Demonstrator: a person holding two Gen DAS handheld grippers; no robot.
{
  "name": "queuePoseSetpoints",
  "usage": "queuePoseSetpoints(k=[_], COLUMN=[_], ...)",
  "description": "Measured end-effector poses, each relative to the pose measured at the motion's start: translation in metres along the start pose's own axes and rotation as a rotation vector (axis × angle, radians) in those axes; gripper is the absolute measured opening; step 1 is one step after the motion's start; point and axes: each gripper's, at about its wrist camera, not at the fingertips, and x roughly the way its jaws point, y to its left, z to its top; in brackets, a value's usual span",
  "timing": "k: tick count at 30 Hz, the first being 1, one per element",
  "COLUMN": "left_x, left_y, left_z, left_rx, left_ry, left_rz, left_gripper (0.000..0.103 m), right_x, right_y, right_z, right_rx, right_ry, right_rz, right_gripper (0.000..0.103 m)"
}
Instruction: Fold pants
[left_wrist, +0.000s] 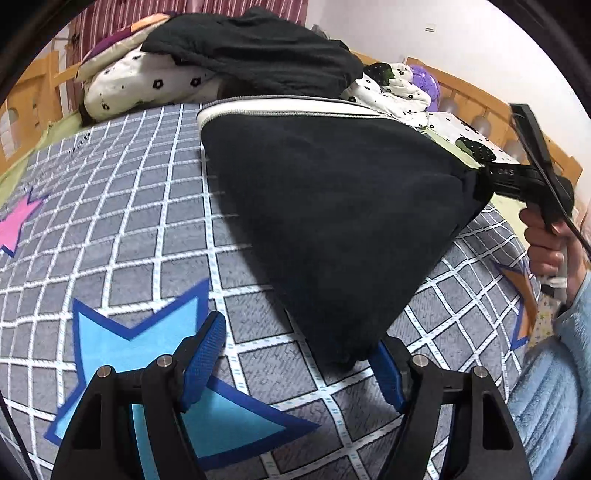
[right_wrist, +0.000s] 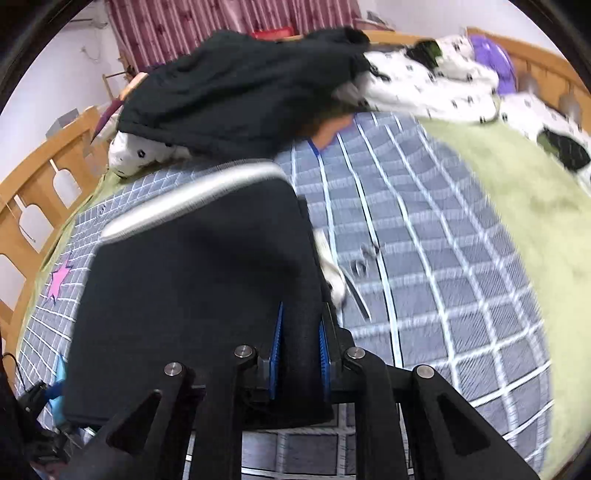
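Note:
Black pants (left_wrist: 332, 221) with a white-grey waistband (left_wrist: 280, 107) lie folded on the checked bedspread (left_wrist: 140, 229); they also show in the right wrist view (right_wrist: 199, 295). My left gripper (left_wrist: 299, 354) is open, its blue pads (left_wrist: 207, 354) wide apart, and the near corner of the pants lies by the right pad without being held. My right gripper (right_wrist: 300, 339) is shut on the right corner of the pants and lifts it off the bed; it also shows in the left wrist view (left_wrist: 480, 181) with the hand behind it.
A black garment (left_wrist: 255, 55) lies on a white flowered quilt (left_wrist: 147, 85) at the head of the bed. A wooden bed frame (right_wrist: 44, 173) runs along the sides. A green sheet (right_wrist: 517, 206) covers the right part. A purple plush (right_wrist: 495, 62) sits far right.

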Motion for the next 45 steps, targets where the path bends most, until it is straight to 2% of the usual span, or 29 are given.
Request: queuePoseSetpoints(k=[1,3,4,5,8,11,13,15,16,17,18,19,22,27,30,31,34,37,38,39,42,44,45], left_x=[-0.002,-0.003,0.0,0.006,0.012,0.002,-0.008,-0.019,-0.027,-0.034,-0.039,-0.042,-0.046,-0.01,0.025,0.036,0.067,0.095,0.101,0.106,0.113,0.111,0.108], left_y=[0.001,0.005,0.005,0.002,-0.003,0.006,0.01,0.013,0.015,0.017,0.019,0.022,0.035,0.046,0.05,0.052,0.065,0.079,0.08,0.08,0.076,0.073,0.072], left_z=[-0.001,0.001,0.0,-0.002,-0.005,-0.001,0.0,0.0,0.0,0.001,0.004,0.007,0.03,0.085,0.104,0.107,0.109,0.107,0.106,0.107,0.11,0.112,0.113], left_rx=[-0.006,-0.012,-0.01,0.004,0.039,-0.017,-0.036,-0.034,-0.033,-0.032,-0.034,-0.038,-0.088,-0.163,-0.191,-0.199,-0.243,-0.317,-0.332,-0.338,-0.347,-0.353,-0.347], left_ry=[-0.007,-0.022,-0.012,0.019,0.025,0.043,0.056,0.062,0.055,0.042,0.024,0.008,-0.027,-0.05,-0.027,-0.018,0.021,0.069,0.081,0.083,0.072,0.062,0.055], left_rz=[-0.005,-0.036,-0.051,-0.045,0.011,-0.036,-0.07,-0.065,-0.059,-0.049,-0.043,-0.042,-0.039,-0.072,-0.083,-0.084,-0.086,-0.155,-0.169,-0.183,-0.179,-0.162,-0.157], left_gripper=[0.067,0.046,0.027,0.018,0.018,0.02,0.023,0.033,0.043,0.049,0.055,0.059,0.064,0.064,0.064,0.064,0.064,0.063,0.057,0.055,0.045,0.031,0.028], right_x=[-0.006,-0.02,-0.024,-0.018,0.002,-0.005,-0.012,-0.025,-0.033,-0.039,-0.043,-0.045,-0.033,0.009,0.044,0.056,0.064,0.076,0.082,0.089,0.095,0.094,0.093], right_y=[-0.003,-0.005,-0.006,-0.002,0.009,0.01,0.011,0.013,0.014,0.014,0.014,0.013,0.015,0.018,0.017,0.015,0.006,0.0,0.001,0.001,0.016,0.023,0.023], right_z=[0.0,0.003,0.003,0.002,-0.011,-0.012,-0.01,-0.004,-0.001,0.004,0.009,0.015,0.035,0.061,0.066,0.064,0.06,0.063,0.065,0.065,0.063,0.061,0.062], right_rx=[0.016,0.027,0.029,0.021,-0.007,-0.021,-0.028,-0.054,-0.066,-0.075,-0.081,-0.086,-0.09,-0.05,-0.043,-0.053,-0.062,-0.06,-0.053,-0.041,-0.101,-0.12,-0.115], right_ry=[-0.011,-0.047,-0.057,-0.034,0.018,0.04,0.046,0.023,0.004,-0.015,-0.031,-0.043,-0.033,0.017,0.115,0.162,0.163,0.195,0.219,0.238,0.218,0.21,0.21], right_rz=[0.02,0.053,0.059,0.035,-0.013,-0.004,-0.006,-0.03,-0.034,-0.034,-0.031,-0.026,-0.022,0.022,0.0,-0.011,0.056,0.105,0.119,0.134,0.111,0.091,0.095], right_gripper=[0.016,0.016,0.016,0.016,0.016,0.017,0.025,0.03,0.039,0.046,0.059,0.065,0.065,0.065,0.065,0.064,0.064,0.064,0.064,0.064,0.063,0.062,0.06])
